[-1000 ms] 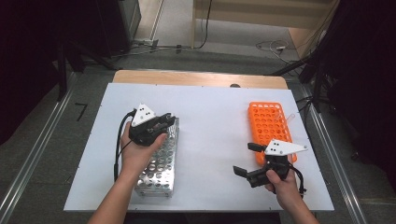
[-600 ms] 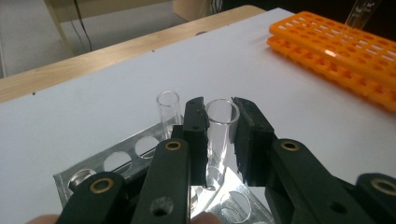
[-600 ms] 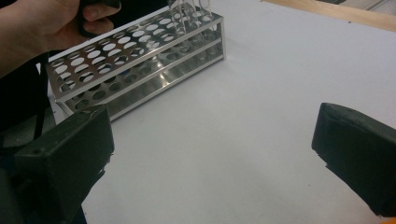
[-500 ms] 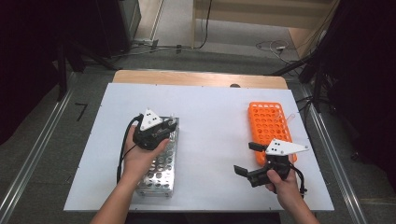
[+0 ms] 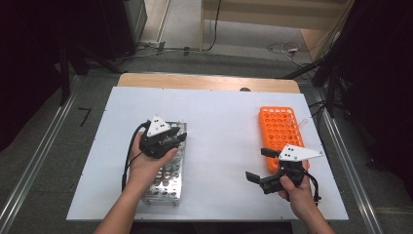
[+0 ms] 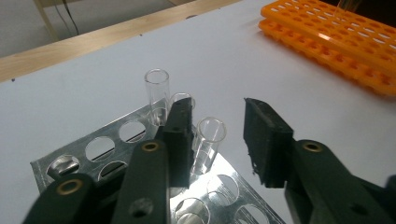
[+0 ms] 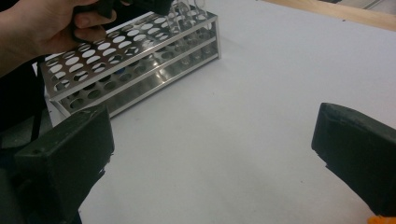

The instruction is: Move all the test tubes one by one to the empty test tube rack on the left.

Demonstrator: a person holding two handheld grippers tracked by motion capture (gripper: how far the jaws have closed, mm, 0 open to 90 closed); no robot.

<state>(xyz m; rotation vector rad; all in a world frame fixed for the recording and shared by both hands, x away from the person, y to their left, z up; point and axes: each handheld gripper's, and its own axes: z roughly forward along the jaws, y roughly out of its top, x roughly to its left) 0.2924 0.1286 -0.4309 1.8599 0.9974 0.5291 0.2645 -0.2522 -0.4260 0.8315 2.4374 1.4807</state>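
Left gripper (image 5: 178, 137) hangs over the far end of the metal tube rack (image 5: 165, 183), jaws spread, with a clear glass tube (image 6: 208, 142) standing in the rack between them; no pad is seen touching it. 2 more clear tubes stand just behind: a taller one (image 6: 156, 95) and one partly hidden by the left jaw. All 3 are upright in holes near the rack's far corner.

Right gripper (image 5: 257, 165) is held low above bare tabletop, jaws wide apart and holding nothing. It sits just in front of the orange tube rack (image 5: 280, 127), which lies flat near the table's right edge, well apart from the metal rack.

Surface: a white sheet (image 5: 219, 117) covers nearly the whole table; a strip of bare wood (image 5: 204, 81) shows along the far edge. The sheet looks matte and clean between the 2 racks.

Room: grey floor (image 5: 44, 161) around the table, with metal rails (image 5: 29, 168) running along both sides. Cables (image 5: 282, 48) lie on the floor beyond the far edge. Dark furniture or equipment fills the upper left and right corners; details too dark to tell. Pale wooden furniture (image 5: 272, 9) stands at the back.
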